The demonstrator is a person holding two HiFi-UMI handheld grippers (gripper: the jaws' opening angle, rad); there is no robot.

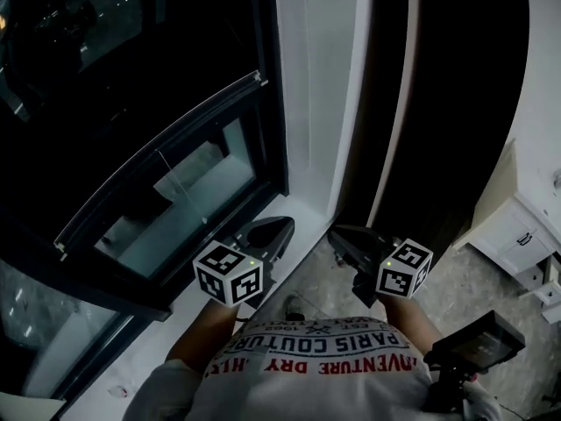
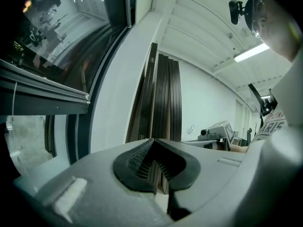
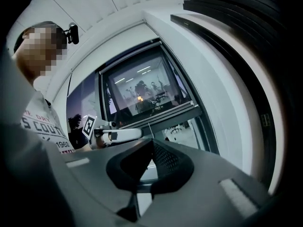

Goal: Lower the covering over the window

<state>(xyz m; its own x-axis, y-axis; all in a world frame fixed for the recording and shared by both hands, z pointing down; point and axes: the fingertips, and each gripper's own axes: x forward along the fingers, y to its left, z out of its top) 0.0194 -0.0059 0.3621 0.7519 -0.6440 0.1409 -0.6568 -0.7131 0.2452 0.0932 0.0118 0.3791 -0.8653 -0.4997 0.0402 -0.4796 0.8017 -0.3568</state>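
Both the left gripper (image 1: pixel 276 231) and the right gripper (image 1: pixel 344 237) hover near the sill (image 1: pixel 188 314) with jaws shut on nothing, and what looks like the covering's rail (image 1: pixel 158 156) with its cord (image 1: pixel 181 187) sits partway down the window (image 1: pixel 88 77), so the lowering seems still to do.

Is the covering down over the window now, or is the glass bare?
Bare. The window glass shows reflections and the dark outside in the head and right gripper views; nothing hangs over it.
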